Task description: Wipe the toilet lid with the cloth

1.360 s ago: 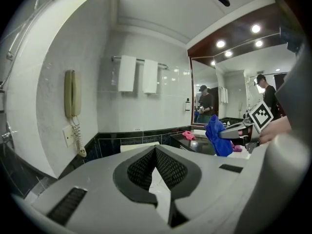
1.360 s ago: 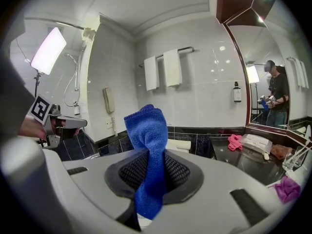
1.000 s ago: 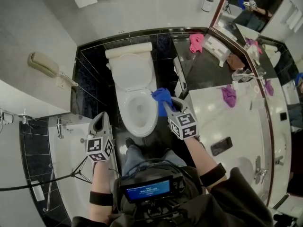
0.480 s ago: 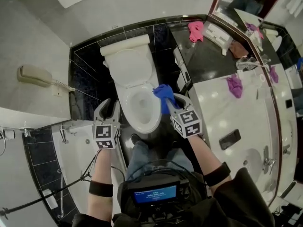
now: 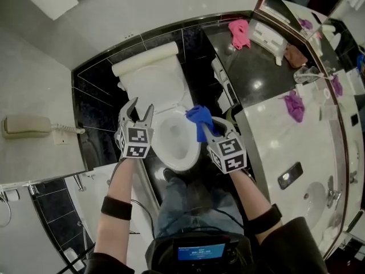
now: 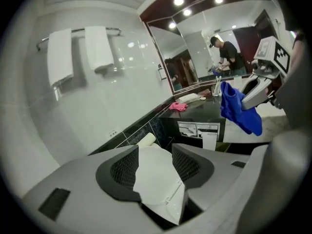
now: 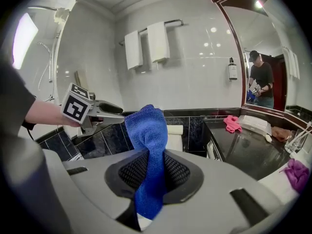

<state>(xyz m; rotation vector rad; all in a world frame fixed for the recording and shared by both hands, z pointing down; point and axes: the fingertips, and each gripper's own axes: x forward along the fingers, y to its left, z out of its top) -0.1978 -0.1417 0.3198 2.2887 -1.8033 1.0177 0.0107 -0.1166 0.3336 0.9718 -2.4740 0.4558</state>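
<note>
Left tongs advanced toward lid, just opened, right tongs clamp cloth, phone only in head view

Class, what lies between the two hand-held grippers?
Head view: the open toilet bowl. The left hand-held gripper, jaws empty, has just been opening; the right hand-held gripper holds the blue cloth.

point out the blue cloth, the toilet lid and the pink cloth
blue cloth (image 7: 146, 126): right gripper view, bunched upper part
toilet lid (image 5: 153, 87): head view, middle of raised lid
pink cloth (image 5: 239, 32): head view, its middle
</note>
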